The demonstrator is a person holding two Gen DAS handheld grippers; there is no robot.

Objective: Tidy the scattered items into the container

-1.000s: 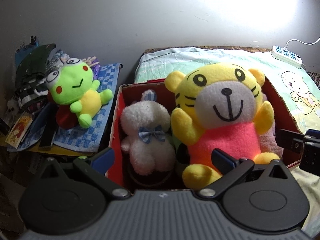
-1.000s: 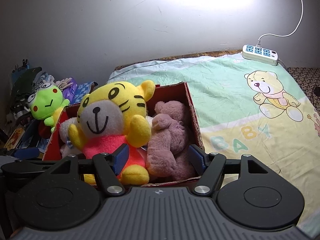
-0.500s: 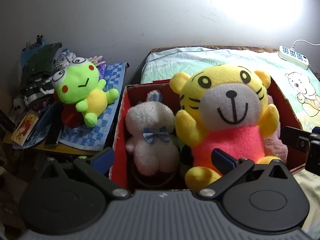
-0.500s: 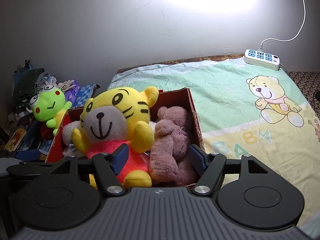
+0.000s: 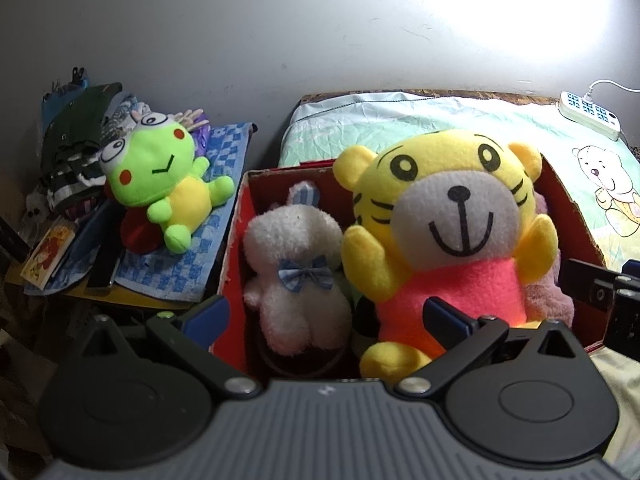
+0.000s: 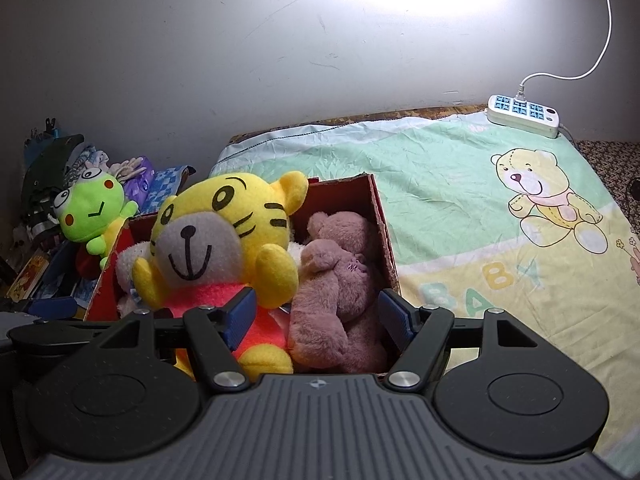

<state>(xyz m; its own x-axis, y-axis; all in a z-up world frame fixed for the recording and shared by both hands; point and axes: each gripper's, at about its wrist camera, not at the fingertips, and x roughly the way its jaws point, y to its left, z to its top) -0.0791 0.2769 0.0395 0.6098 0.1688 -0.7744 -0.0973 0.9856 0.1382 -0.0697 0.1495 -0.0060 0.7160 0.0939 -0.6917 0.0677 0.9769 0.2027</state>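
Ahead of both claws is a bed with a pale green and yellow sheet (image 6: 460, 208) printed with a cartoon bear and "BABY", pushed against a plain grey wall with a hard light glare up top. White power strip (image 6: 522, 115) sits at the far edge of the bed, cord running up the wall. Off to the left there's a low desk (image 5: 92, 296) piled with clothes, a blue checked towel (image 5: 200, 248) and a book.

Red box (image 6: 378, 216) sits on the bed, just past the fingertips of both claws. Inside it: yellow tiger (image 5: 448, 232) in the middle, sitting upright, white bunny (image 5: 296, 272) to its left, mauve bear (image 6: 340, 280) to its right, all pressed together. Green frog (image 5: 160, 184) is outside the box, lying on the towel, well left of the left claw.

Left claw (image 5: 324, 316) is spread wide, holding nothing, fingers in front of the bunny and tiger. Right claw (image 6: 318, 314) is also wide apart and empty, framing the bear and the tiger's side.
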